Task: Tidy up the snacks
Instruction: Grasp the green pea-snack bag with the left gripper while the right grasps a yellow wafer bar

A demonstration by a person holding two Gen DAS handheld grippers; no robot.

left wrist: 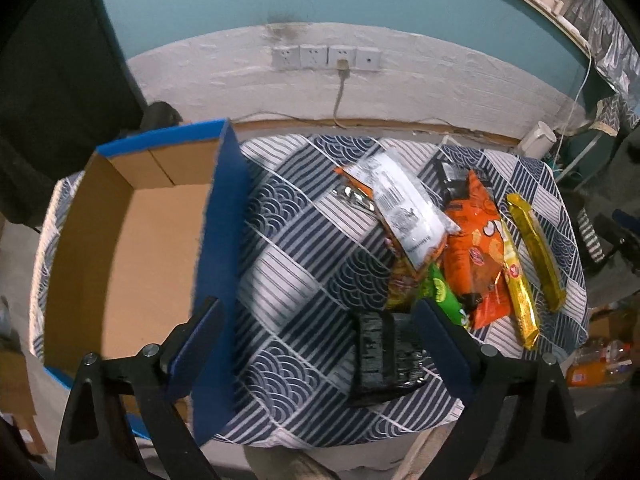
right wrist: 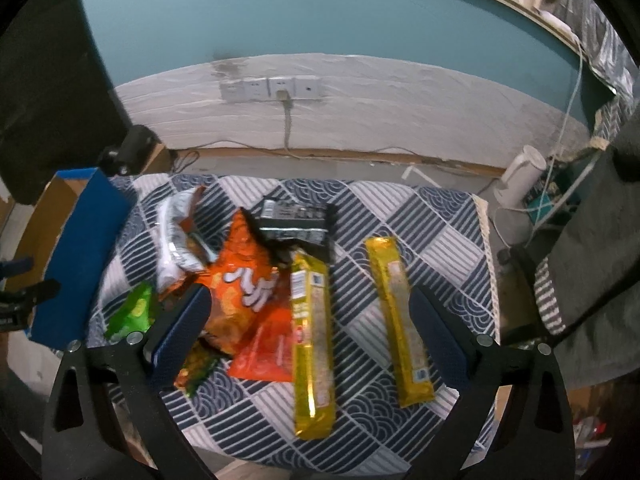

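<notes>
A pile of snacks lies on the blue-and-white patterned tablecloth (left wrist: 288, 264): a white packet (left wrist: 404, 208), an orange bag (left wrist: 476, 256), a green packet (left wrist: 444, 296) and two long yellow packs (left wrist: 536, 248). A black packet (left wrist: 380, 356) lies apart from the pile, between the fingers of my left gripper (left wrist: 320, 340), close to the right finger; the jaws stand wide and no pad presses on it. My right gripper (right wrist: 310, 332) is open above the orange bag (right wrist: 244, 280) and both yellow packs (right wrist: 312, 340), (right wrist: 400, 328). A second black packet (right wrist: 296, 220) lies behind them.
An open cardboard box (left wrist: 224, 220) with blue outer walls stands at the table's left, its inside bare. Wall sockets (left wrist: 326, 58) with a plugged cable are behind the table. A white kettle (right wrist: 520, 176) and wires stand at the right. Bottles (left wrist: 600, 360) lie on the floor.
</notes>
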